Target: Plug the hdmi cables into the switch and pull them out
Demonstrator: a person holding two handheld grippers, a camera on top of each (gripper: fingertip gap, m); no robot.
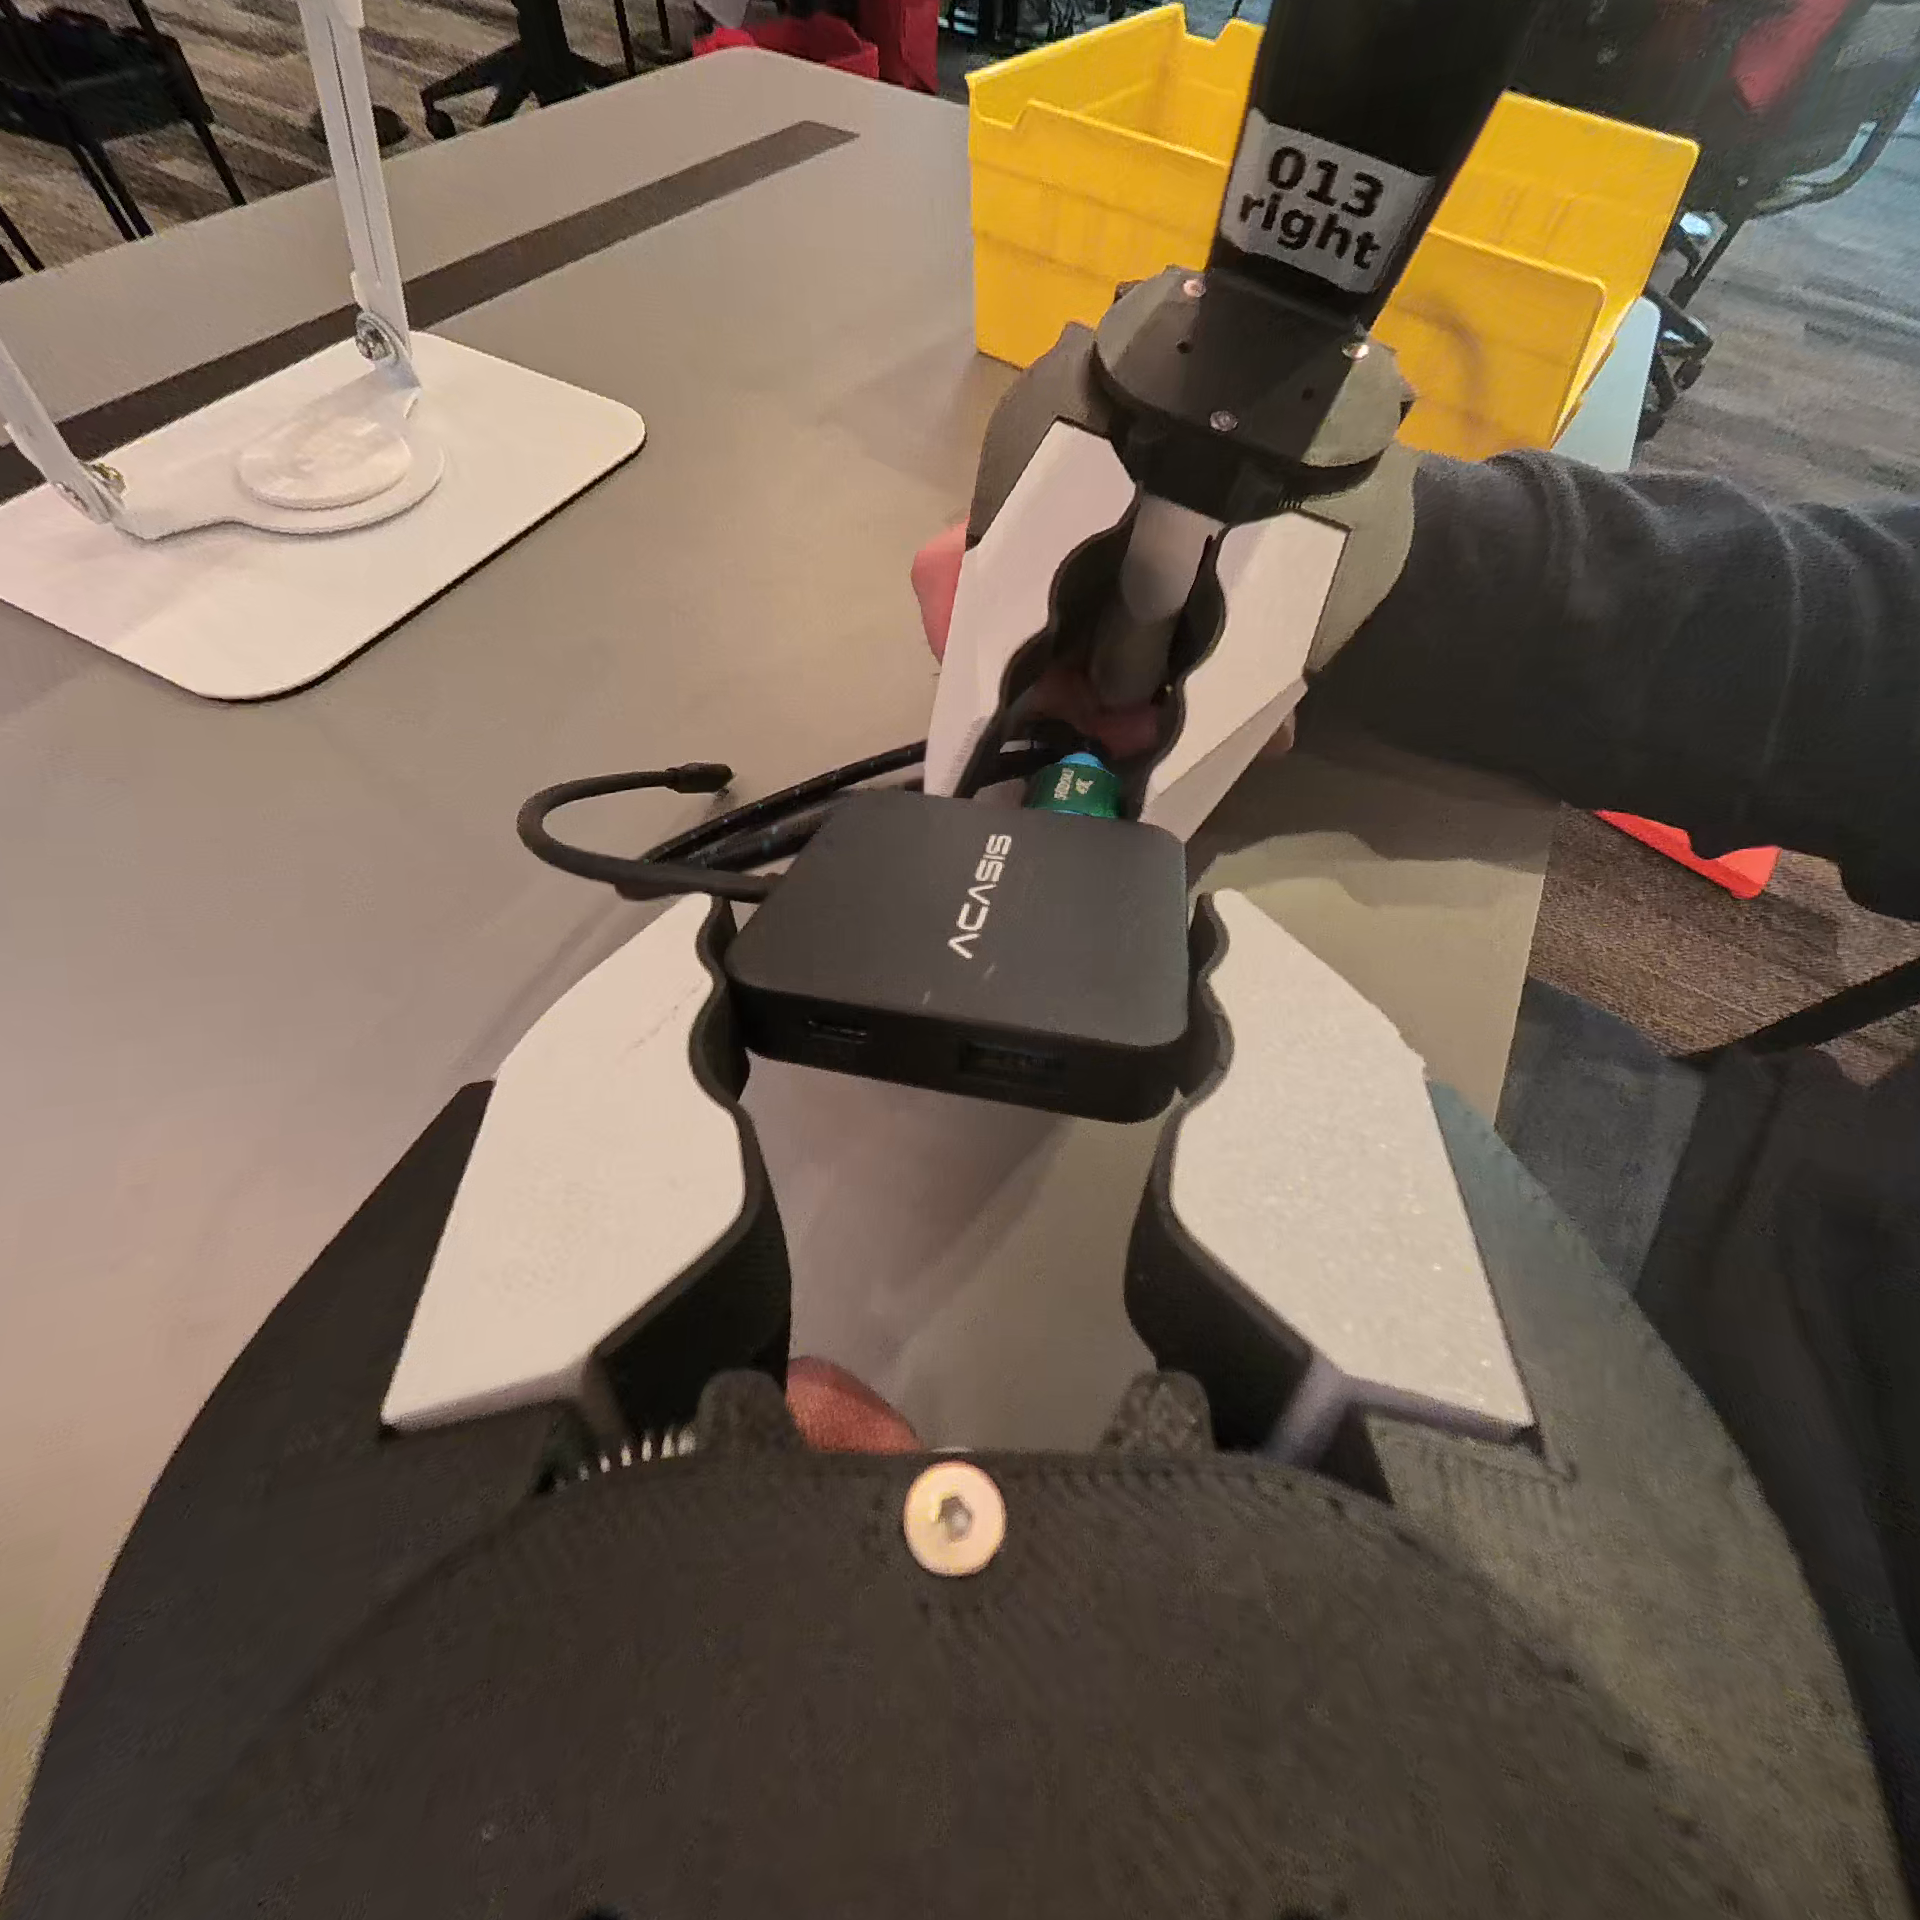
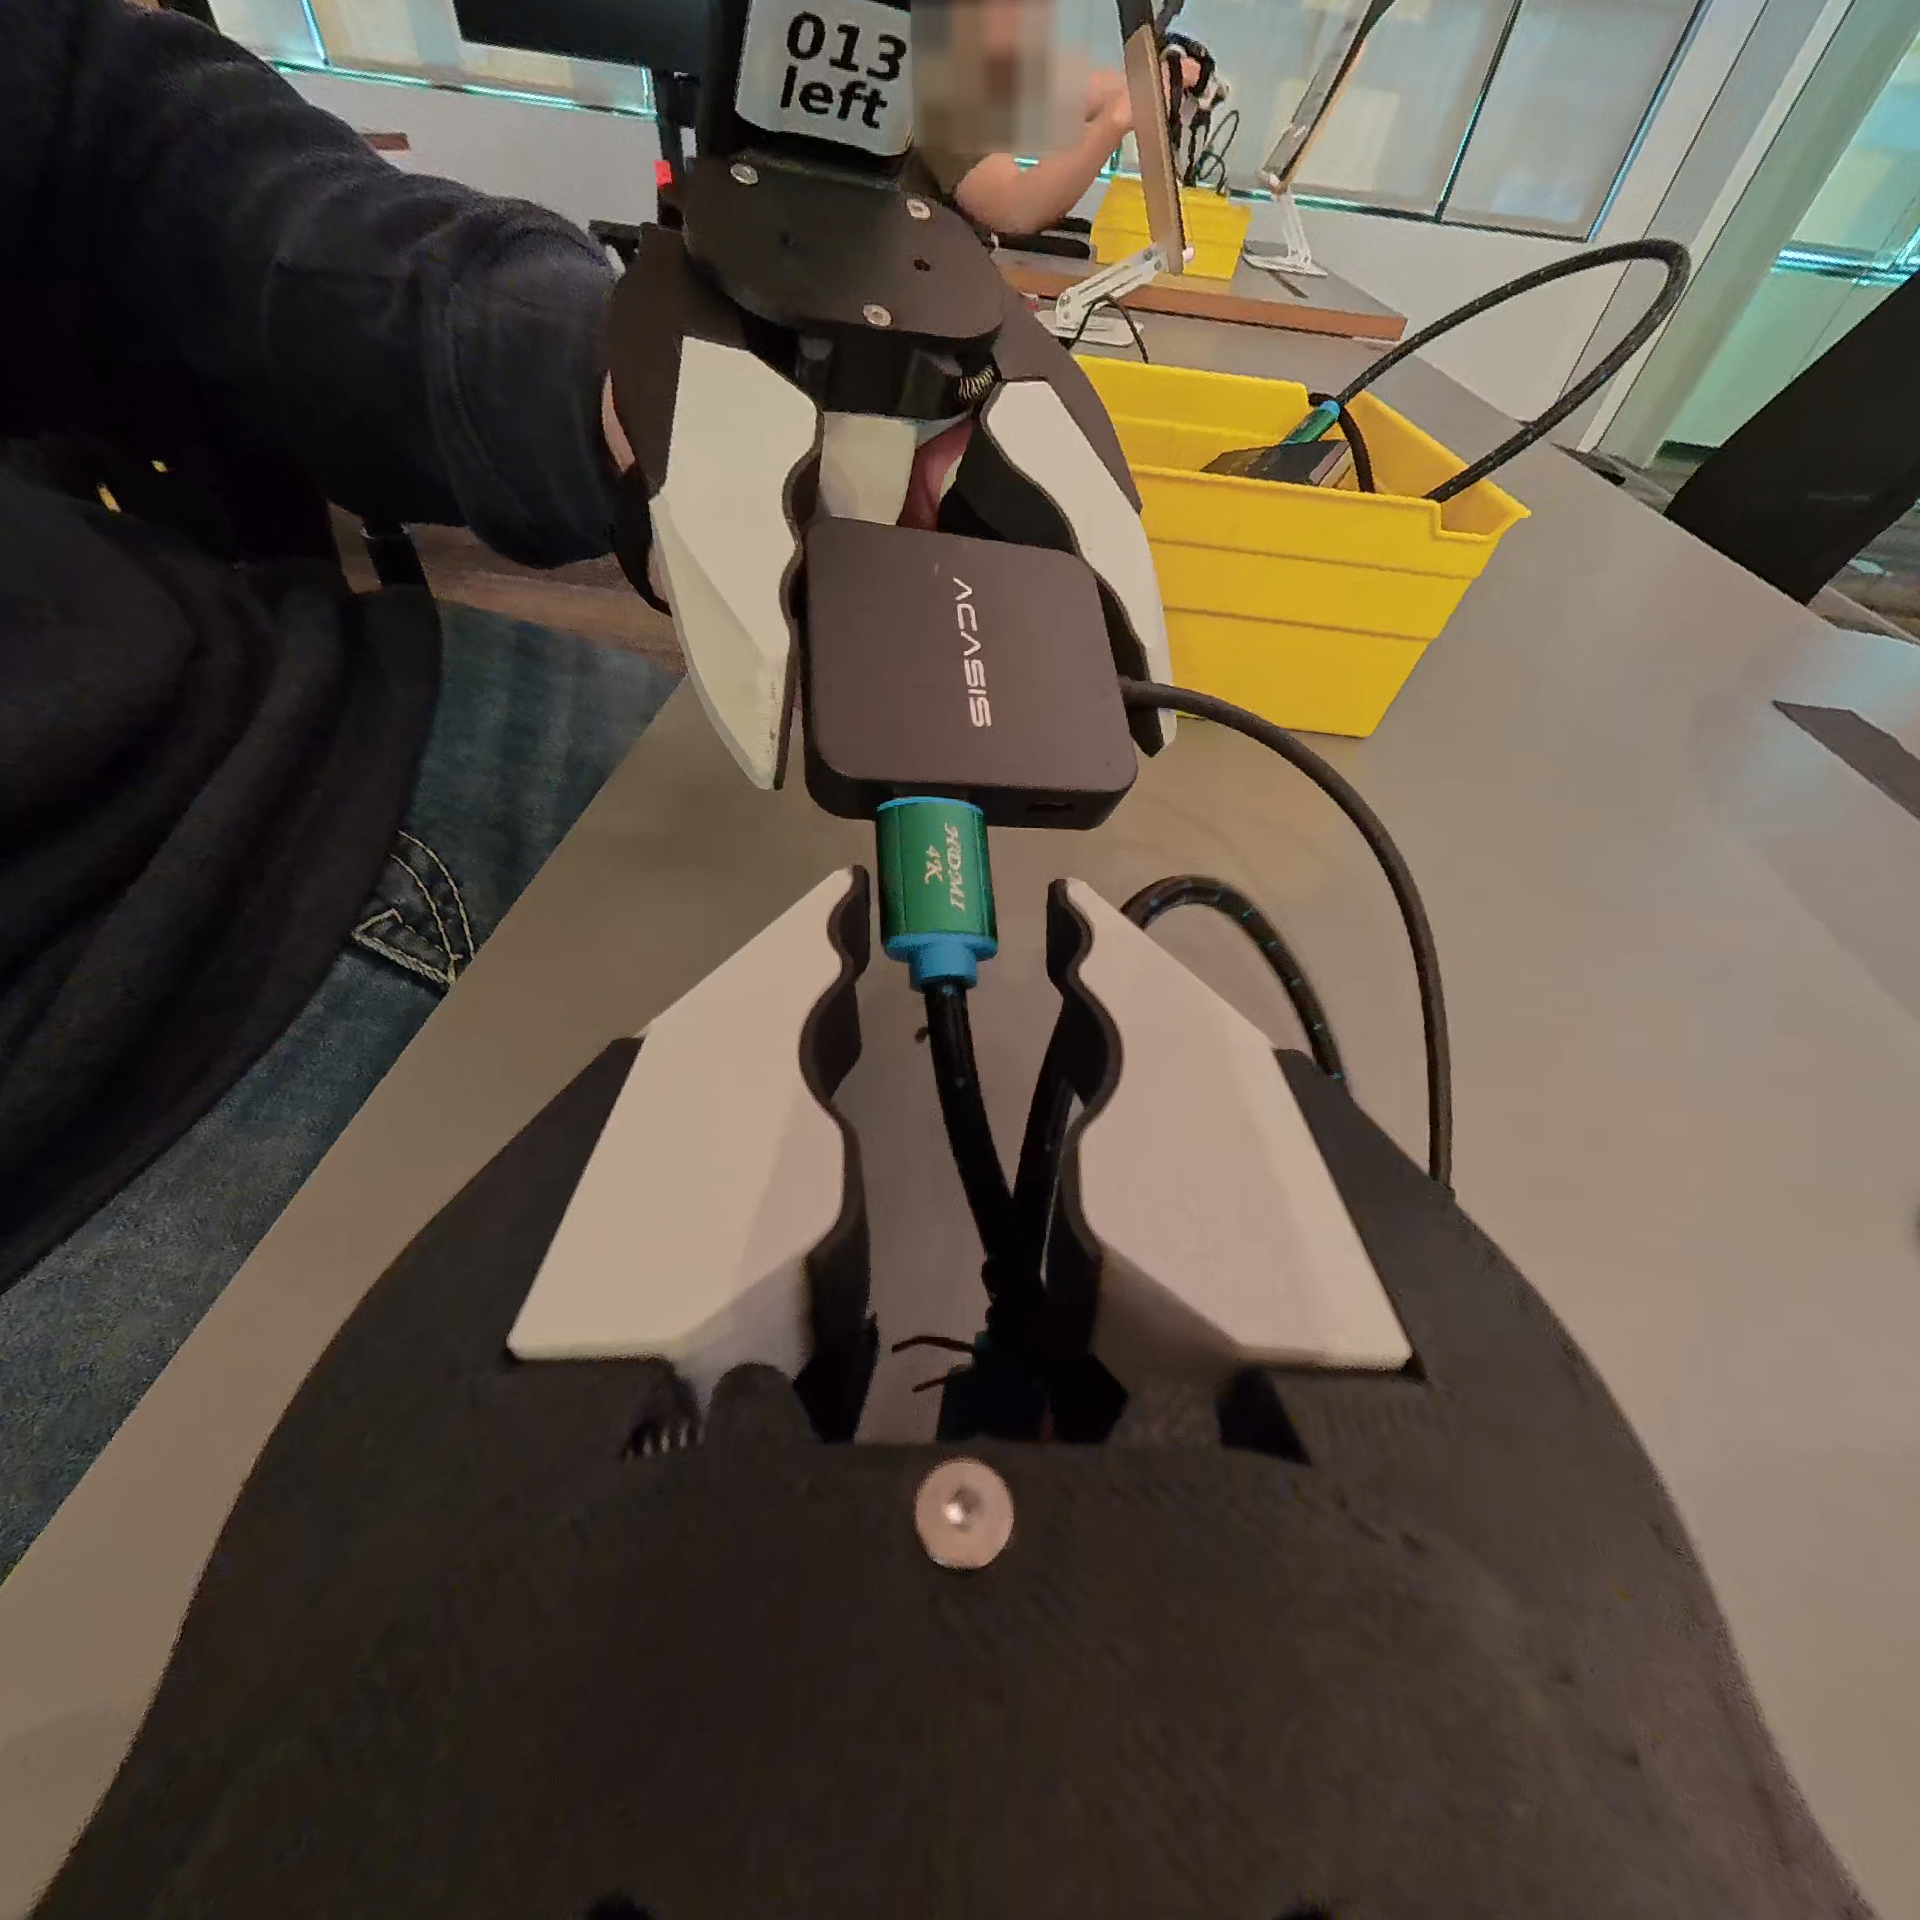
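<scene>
Left wrist view: the left gripper (image 1: 961, 971) has its fingers (image 1: 623, 1091) closed against both side edges of the switch (image 1: 966, 935), a flat black box held just above the grey surface (image 1: 312, 935). The right gripper (image 1: 1049, 774) faces it from the far side, with the green plug of the hdmi cable (image 1: 1070, 792) between its tips. A thin black lead (image 1: 623, 831) curls away from the left side of the switch. A white stand base (image 1: 312, 540) rests on the surface to the left, beside a dark strip (image 1: 582, 223) set into the surface. A yellow bin (image 1: 1143, 229) stands at the far edge. Patterned carpet (image 1: 1766, 343) and chair legs fill the room behind.

Right wrist view: the green plug (image 2: 928, 878) is seated in a port on the near edge of the switch (image 2: 935, 665). The right gripper (image 2: 956, 914) has its fingers (image 2: 727, 1091) parted on either side of the plug, with a visible gap on each side (no grip on it). The black cable runs back between the fingers. The left gripper (image 2: 961, 758) clamps the switch from beyond. A yellow bin (image 2: 1299, 582) on the surface (image 2: 1610, 935) holds further cables. Glass walls (image 2: 1558, 104) line the room, and another person sits at a far table (image 2: 1247, 301).
</scene>
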